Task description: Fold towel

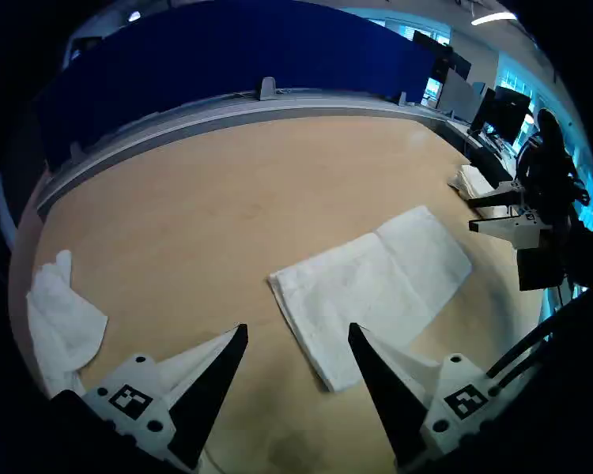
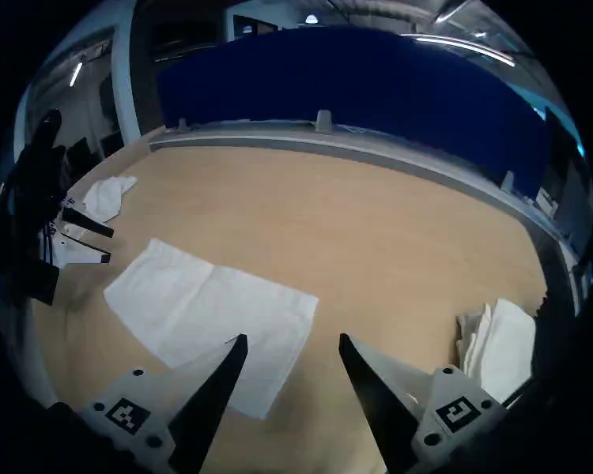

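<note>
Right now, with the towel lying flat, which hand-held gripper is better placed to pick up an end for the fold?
Left, narrowly, I'd say. The towel has its near short edge between the fingers of the open left hand-held gripper. The right hand-held gripper, also open, faces more table than cloth.

One flat towel (image 1: 375,292), one crumpled towel (image 1: 59,316), one folded stack (image 2: 498,340), two tools (image 1: 296,327) (image 2: 292,337)

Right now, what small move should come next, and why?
Probably lower the left gripper onto the nearest corner of the towel and pinch it. The towel lies flat and unheld on the table, both grippers are open and empty, and the right gripper is at its other end.
</note>
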{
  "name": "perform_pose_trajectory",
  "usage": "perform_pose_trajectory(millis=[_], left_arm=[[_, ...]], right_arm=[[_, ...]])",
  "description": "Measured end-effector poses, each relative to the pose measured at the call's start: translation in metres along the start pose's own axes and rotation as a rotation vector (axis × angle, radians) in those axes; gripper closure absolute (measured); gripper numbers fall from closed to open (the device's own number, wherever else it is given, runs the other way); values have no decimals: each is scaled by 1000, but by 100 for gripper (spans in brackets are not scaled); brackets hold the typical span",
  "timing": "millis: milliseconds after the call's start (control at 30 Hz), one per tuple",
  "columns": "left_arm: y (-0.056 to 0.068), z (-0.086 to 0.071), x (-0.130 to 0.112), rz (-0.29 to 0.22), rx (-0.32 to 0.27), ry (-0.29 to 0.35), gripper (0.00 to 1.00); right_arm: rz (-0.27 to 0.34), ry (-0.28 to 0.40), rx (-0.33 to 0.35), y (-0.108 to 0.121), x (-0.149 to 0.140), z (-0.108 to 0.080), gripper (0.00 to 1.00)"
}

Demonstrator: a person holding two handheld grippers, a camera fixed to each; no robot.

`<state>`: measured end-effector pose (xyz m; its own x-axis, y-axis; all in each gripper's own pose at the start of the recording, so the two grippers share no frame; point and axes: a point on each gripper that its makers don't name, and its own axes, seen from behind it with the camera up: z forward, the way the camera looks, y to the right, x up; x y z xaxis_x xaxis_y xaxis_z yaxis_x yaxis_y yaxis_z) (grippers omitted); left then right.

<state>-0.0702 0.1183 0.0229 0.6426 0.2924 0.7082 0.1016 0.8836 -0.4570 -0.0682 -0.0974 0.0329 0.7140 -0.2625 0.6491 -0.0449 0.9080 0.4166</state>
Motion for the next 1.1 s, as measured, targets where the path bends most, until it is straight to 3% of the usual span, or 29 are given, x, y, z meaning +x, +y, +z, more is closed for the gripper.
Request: perform_pose_trajectory(millis=[367,733,1100], left_arm=[[9,-33,-38,-47,32,-4,6],[10,-57,-58,-112,86,24,6],[15,-80,-84,-136,138,23,6]], right_arm=[[-9,-17,-1,-12,-26,-30,10],[-67,-39,41,-20,-40,-33,10],[-142,-83,100,-30,-54,-34,10]])
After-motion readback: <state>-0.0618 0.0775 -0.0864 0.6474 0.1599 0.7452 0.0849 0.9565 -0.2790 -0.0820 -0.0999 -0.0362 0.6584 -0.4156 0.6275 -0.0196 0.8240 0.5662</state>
